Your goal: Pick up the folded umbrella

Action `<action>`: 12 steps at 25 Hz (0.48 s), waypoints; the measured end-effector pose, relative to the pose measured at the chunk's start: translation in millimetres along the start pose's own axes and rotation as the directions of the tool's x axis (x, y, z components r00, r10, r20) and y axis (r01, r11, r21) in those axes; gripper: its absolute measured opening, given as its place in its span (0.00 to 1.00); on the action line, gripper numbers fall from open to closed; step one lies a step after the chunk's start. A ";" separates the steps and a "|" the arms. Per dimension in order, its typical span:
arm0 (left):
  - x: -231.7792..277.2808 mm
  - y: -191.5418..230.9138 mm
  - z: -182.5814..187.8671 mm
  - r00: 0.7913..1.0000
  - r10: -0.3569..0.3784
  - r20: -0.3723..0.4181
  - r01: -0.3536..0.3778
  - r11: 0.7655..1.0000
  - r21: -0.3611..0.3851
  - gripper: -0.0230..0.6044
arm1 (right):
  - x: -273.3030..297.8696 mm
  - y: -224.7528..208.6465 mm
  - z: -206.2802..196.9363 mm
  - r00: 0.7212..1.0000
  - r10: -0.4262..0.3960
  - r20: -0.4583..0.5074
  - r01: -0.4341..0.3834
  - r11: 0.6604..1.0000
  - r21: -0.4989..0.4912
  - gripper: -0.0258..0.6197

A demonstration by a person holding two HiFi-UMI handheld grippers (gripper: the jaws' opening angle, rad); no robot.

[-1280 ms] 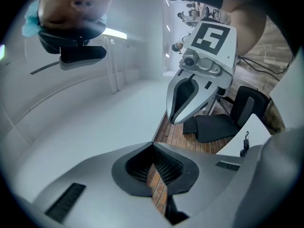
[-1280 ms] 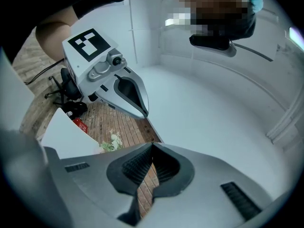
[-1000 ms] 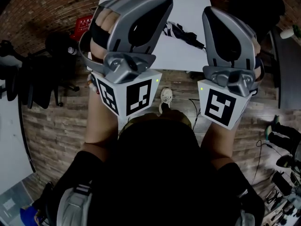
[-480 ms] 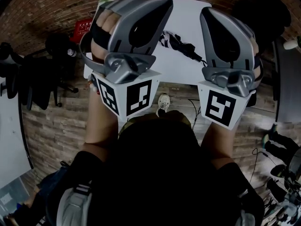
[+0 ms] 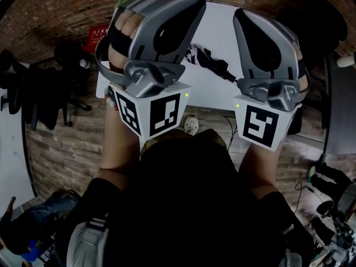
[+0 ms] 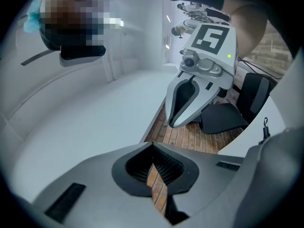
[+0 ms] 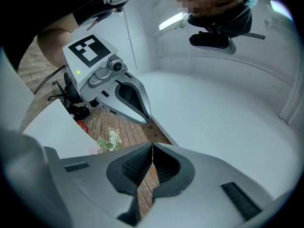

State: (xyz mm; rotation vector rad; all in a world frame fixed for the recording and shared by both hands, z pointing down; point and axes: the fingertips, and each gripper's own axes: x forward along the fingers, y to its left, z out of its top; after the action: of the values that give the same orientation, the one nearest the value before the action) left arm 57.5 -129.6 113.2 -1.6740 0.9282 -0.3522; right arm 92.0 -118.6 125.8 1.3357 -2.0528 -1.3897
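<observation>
Holding two grey plastic grippers mid-frame, we have the left gripper (image 5: 194, 4) and right gripper (image 5: 243, 16) each with jaws together, empty. Beyond, between them, the black-and-white folded umbrella (image 5: 214, 65) lies on the white rectangular table (image 5: 219, 26), upper centre.

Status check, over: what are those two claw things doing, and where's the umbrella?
Left gripper and right gripper: jaws shut, empty. Folded umbrella lies on the white table, untouched. Nothing seen blocking it. Over.
</observation>
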 end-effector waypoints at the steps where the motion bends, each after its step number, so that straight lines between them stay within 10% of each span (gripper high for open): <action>1: 2.2 -0.1 0.3 1.000 0.001 0.000 -0.001 1.000 0.001 0.06 | 0.9 -0.6 -2.2 1.000 0.002 -0.002 -0.002 1.000 -0.004 0.09; 12: 13.6 -4.9 5.6 1.000 -0.010 0.010 0.010 1.000 -0.005 0.06 | -0.3 -6.8 -12.9 1.000 0.000 0.006 0.000 1.000 0.014 0.09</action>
State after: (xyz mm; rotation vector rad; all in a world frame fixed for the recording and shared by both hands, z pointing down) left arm 71.8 -135.4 112.8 -1.6841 0.9140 -0.3481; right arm 104.6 -126.0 126.1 1.3391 -2.0701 -1.3831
